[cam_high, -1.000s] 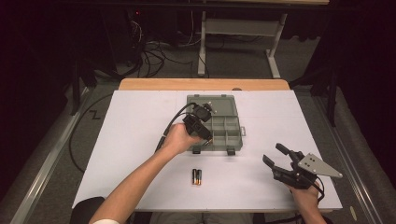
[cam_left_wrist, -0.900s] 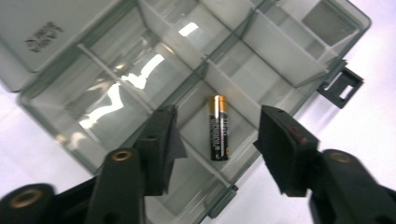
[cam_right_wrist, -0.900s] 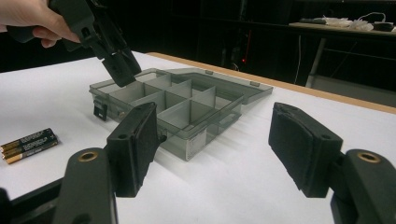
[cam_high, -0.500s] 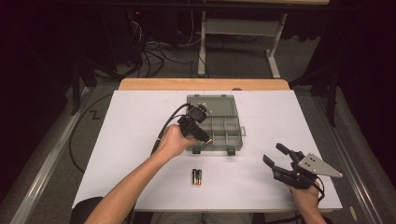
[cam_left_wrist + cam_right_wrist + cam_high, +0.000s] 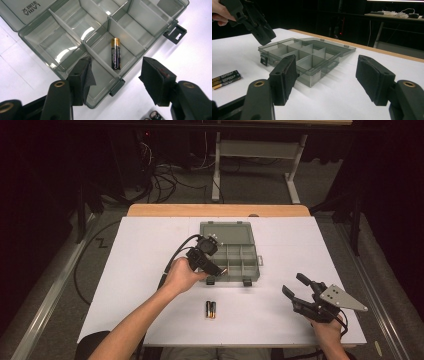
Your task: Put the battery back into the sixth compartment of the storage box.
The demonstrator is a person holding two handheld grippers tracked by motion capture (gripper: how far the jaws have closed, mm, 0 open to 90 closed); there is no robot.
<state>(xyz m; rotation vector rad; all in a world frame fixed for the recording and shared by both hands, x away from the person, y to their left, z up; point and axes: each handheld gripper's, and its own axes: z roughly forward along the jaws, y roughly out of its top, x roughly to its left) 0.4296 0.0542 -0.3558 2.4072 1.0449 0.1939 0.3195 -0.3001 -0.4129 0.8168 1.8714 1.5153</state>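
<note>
High view first: we hold our left tool [image 5: 214,270] over the near-left corner of the grey compartment box [image 5: 235,257], which sits open on the white surface [image 5: 140,245]. Its jaws stand wide apart, having just been opening, with nothing between them. Below them, in the left gripper view, one battery [image 5: 115,53] lies flat inside a near compartment. Two more batteries [image 5: 211,309] lie side by side on the surface just in front of the box. Our right tool [image 5: 296,290] hovers well apart to the right, jaws spread and empty.
</note>
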